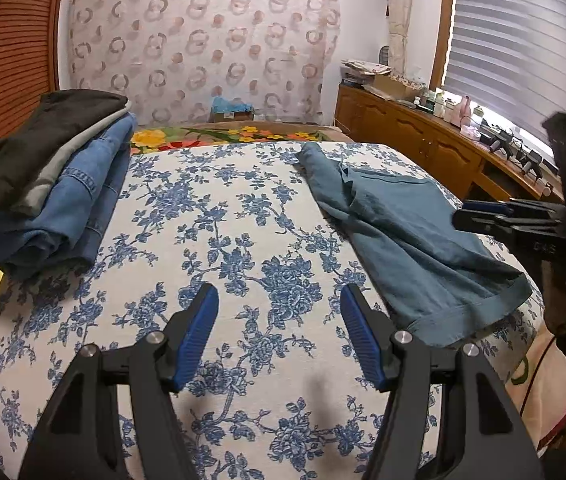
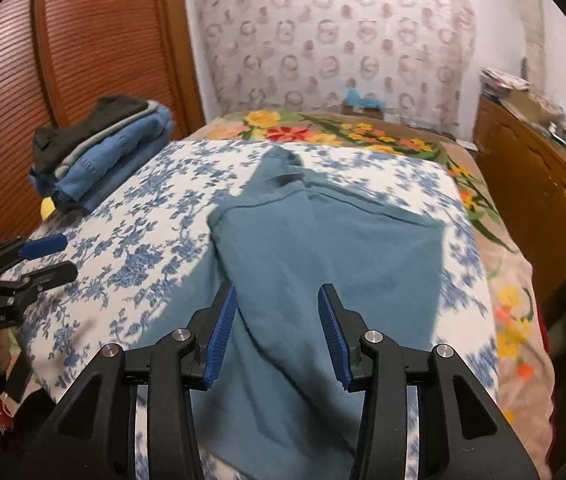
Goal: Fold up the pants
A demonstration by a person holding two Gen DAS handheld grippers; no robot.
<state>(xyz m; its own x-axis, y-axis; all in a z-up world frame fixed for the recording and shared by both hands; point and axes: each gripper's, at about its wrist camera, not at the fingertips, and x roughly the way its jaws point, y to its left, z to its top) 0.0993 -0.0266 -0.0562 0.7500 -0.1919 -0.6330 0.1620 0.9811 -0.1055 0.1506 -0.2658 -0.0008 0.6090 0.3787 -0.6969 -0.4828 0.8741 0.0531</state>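
Observation:
Teal pants (image 1: 403, 224) lie folded lengthwise on the blue-flowered sheet (image 1: 223, 216), toward the bed's right side, with a hem at the near end. My left gripper (image 1: 279, 292) hovers open over bare sheet, left of that hem, nothing between its blue pads. In the right wrist view the pants (image 2: 323, 248) fill the middle, and my right gripper (image 2: 278, 290) stands open just above the cloth without pinching it. Each gripper shows in the other view: the right gripper (image 1: 461, 216) at the right edge, the left gripper (image 2: 69, 254) at the left edge, held by a hand.
A stack of folded clothes (image 1: 63, 184), denim under grey and black, sits at the bed's far left corner (image 2: 103, 148). A wooden cabinet (image 1: 423, 136) with clutter runs along the right. An orange slatted door (image 2: 83, 40) stands on the left.

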